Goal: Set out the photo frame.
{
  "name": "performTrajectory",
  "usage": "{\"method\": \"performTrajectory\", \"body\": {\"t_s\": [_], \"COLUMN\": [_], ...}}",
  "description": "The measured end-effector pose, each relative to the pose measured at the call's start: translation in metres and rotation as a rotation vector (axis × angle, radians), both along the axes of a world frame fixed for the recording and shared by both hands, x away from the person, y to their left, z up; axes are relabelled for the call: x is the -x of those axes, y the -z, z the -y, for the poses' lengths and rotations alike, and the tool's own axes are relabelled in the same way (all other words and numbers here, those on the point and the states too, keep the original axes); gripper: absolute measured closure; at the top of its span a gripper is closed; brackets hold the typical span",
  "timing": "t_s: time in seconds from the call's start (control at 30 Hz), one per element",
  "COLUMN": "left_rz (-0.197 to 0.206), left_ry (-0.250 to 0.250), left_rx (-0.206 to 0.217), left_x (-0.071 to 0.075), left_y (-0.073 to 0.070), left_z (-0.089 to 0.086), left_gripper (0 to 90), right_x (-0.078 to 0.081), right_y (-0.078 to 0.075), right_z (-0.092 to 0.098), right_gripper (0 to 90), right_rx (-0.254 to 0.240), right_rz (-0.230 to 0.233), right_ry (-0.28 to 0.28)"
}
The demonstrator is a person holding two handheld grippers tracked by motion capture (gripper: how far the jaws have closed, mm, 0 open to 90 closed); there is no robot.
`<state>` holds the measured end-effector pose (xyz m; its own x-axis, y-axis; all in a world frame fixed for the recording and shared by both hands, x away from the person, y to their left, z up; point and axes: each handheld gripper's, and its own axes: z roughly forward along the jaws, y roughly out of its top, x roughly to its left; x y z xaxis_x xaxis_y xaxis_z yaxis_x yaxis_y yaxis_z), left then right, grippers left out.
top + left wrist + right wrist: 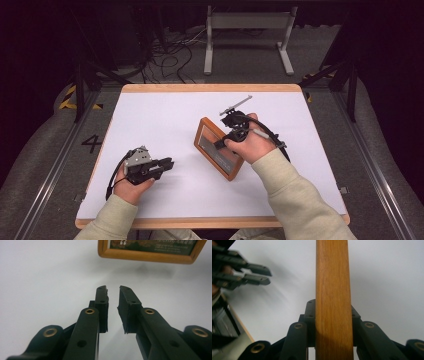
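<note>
A white table [165,120] with a wooden rim carries the work, and the person's two sleeved forearms come in from its near edge.

The largest thing on the table is a wooden picture frame [218,148], raised on its edge and tilted. It sits right at the right gripper [231,137], which reaches it from the far-right side. In the right gripper view, the frame's edge [332,297] runs straight up between the two black jaws, and both pads press against its sides: the right gripper pinches the frame.

The left gripper [167,163] lies near the table's left front, well apart from the frame, with its jaws pointing toward it. In the left gripper view, the frame [150,251] hangs ahead of the jaw tips and slightly to the right, its lower wooden rail and a strip of dark printed picture visible, with its shadow on the table beneath. The left gripper [113,293] has its jaws drawn close with a narrow gap, holding nothing between them.
</note>
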<state>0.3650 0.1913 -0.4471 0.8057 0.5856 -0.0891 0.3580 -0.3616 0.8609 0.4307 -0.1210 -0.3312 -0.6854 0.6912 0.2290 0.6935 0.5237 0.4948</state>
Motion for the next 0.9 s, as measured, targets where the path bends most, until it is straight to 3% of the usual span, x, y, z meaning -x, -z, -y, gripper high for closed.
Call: {"method": "performTrajectory", "body": {"t_s": [0.1,0.17,0.2,0.33,0.47,0.6,0.7,0.9], "left_rz": [0.002,-0.007,-0.008,-0.009,-0.02,-0.018,-0.018,-0.022], "left_ry": [0.0,0.0,0.0,-0.001,-0.006,-0.005,-0.004,0.001], "left_rx": [-0.003,0.005,0.005,0.002,0.008,0.004,0.004,0.0], "left_x": [0.0,0.0,0.0,-0.001,0.0,-0.001,-0.001,-0.002], "left_y": [0.0,0.001,0.001,0.002,0.002,0.003,0.003,0.003], "left_z": [-0.002,-0.002,-0.002,-0.004,-0.004,-0.004,-0.003,-0.001], "left_gripper": [77.5,77.0,77.0,76.9,76.6,76.5,76.5,76.5], "right_x": [-0.004,-0.009,-0.011,-0.019,-0.023,-0.025,-0.026,-0.029], "right_y": [-0.005,-0.004,-0.003,0.005,0.015,0.021,0.028,0.033], "right_z": [0.001,-0.001,-0.001,0.001,0.004,0.005,0.005,0.009], "right_gripper": [70.6,70.7,70.7,70.7,70.4,70.5,70.5,70.7], "right_rx": [0.054,0.101,0.11,0.116,0.085,0.059,0.038,0.068], "right_rz": [0.063,0.08,0.08,0.083,0.088,0.082,0.091,0.151], "right_ry": [-0.231,-0.391,-0.449,-0.597,-0.681,-0.695,-0.743,-0.777]}}
